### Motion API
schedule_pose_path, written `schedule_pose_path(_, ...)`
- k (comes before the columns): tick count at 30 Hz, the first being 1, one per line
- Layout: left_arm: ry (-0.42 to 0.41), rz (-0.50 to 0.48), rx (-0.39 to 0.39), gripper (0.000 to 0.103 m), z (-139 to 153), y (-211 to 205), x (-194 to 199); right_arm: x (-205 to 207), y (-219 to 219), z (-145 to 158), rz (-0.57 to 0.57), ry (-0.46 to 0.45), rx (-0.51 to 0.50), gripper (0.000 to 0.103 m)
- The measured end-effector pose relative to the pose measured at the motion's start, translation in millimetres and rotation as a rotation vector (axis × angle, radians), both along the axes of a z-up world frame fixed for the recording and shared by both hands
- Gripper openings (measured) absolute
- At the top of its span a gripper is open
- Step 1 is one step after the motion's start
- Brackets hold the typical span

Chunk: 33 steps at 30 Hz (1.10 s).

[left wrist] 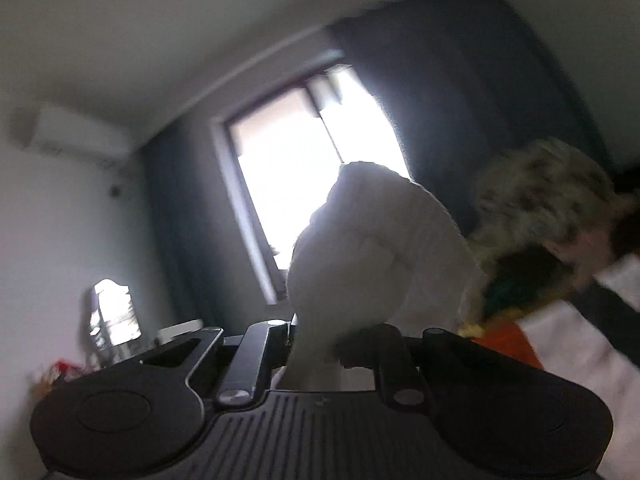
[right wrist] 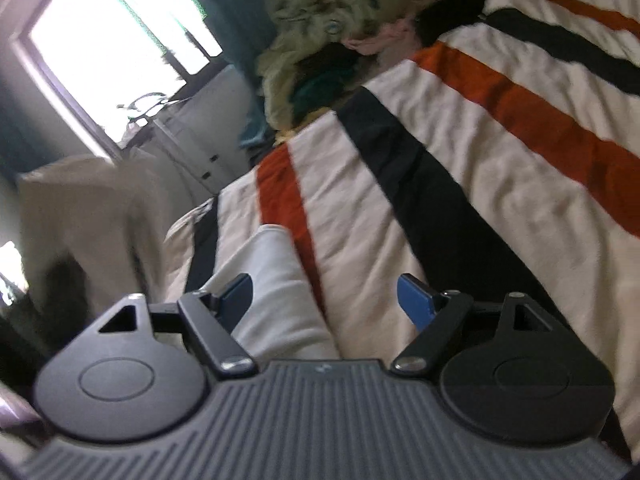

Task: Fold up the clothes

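Observation:
My left gripper [left wrist: 332,344] is shut on a white garment [left wrist: 372,248], which bunches up above the jaws and is held high in the air against the window. My right gripper [right wrist: 326,300] is open, its blue fingertips [right wrist: 416,304] wide apart just over the striped bed cover [right wrist: 500,160]. A strip of the white garment [right wrist: 276,292] runs between the right jaws, close to the left finger. A larger hanging part of the same garment [right wrist: 88,220] shows at the left of the right wrist view.
A heap of other clothes, pale green and dark [right wrist: 336,32], lies at the far end of the bed; it also shows in the left wrist view [left wrist: 540,208]. A bright window [left wrist: 304,152], dark curtains [left wrist: 480,92] and a white cabinet [right wrist: 200,128] stand beyond.

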<state>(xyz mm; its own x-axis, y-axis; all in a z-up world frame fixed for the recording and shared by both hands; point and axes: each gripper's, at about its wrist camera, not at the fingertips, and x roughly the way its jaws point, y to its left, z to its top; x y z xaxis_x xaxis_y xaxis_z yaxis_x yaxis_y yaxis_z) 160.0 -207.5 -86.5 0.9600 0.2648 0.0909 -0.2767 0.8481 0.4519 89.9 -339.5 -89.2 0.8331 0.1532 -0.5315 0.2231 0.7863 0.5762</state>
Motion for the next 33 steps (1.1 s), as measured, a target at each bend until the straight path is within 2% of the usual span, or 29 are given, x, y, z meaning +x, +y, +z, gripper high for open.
schedule_pose_path(4,0.14,-0.093,0.076,0.014,-60.3,-34.5,1.0,7.4,-4.8,-9.1,-0.001,0.028,0.019,0.081)
schedule_pose_path(9,0.194,-0.141,0.103,0.017,-89.9,-52.5,6.6,13.8,-9.5,-13.6,-0.017,0.034,0.041,0.082)
schedule_pose_path(11,0.267,-0.175,0.068,0.028,-86.4,-47.0,16.2,17.4,-10.6,-15.3,-0.012,0.038,0.053,0.082)
schedule_pose_path(12,0.31,-0.191,0.05,0.031,-83.8,-43.8,21.7,18.7,-10.1,-14.8,0.0,0.03,0.057,0.082)
schedule_pose_path(13,0.357,-0.203,0.039,0.041,-81.7,-42.3,26.6,19.0,-8.7,-12.7,0.014,0.013,0.054,0.082)
schedule_pose_path(14,0.414,-0.215,0.042,0.06,-80.4,-41.1,30.4,18.5,-7.5,-10.4,0.024,-0.006,0.052,0.082)
schedule_pose_path(15,0.476,-0.23,0.053,0.072,-79.5,-39.1,33.7,17.9,-6.4,-8.1,0.035,-0.025,0.053,0.082)
schedule_pose_path(16,0.527,-0.26,0.061,0.088,-78.3,-35.1,34.5,17.3,-5.8,-6.2,0.05,-0.046,0.063,0.082)
schedule_pose_path(17,0.569,-0.303,0.068,0.094,-76.9,-29.4,33.2,17.4,-5.0,-5.3,0.067,-0.062,0.08,0.082)
schedule_pose_path(18,0.599,-0.343,0.08,0.094,-76.0,-25.2,30.1,17.7,-4.3,-4.6,0.083,-0.071,0.097,0.082)
schedule_pose_path(21,0.617,-0.404,0.151,0.099,-75.1,-9.4,13.3,19.5,-0.4,-3.8,0.124,-0.081,0.133,0.082)
schedule_pose_path(25,0.617,-0.411,0.202,0.1,-67.0,16.9,-0.5,29.0,0.4,2.8,0.169,-0.075,0.181,0.082)
schedule_pose_path(27,0.585,-0.385,0.219,0.101,-61.9,46.6,-10.2,43.3,-2.8,9.3,0.17,-0.062,0.174,0.074)
schedule_pose_path(29,0.549,-0.336,0.238,0.103,-60.2,76.3,-20.9,62.3,-7.5,11.9,0.176,-0.044,0.185,0.074)
schedule_pose_path(31,0.549,-0.273,0.232,0.103,-59.9,100.8,-13.2,86.5,-11.2,6.8,0.194,-0.015,0.206,0.073)
schedule_pose_path(33,0.577,-0.22,0.185,0.103,-62.5,121.6,-1.9,111.6,-13.1,-2.1,0.217,0.019,0.221,0.06)
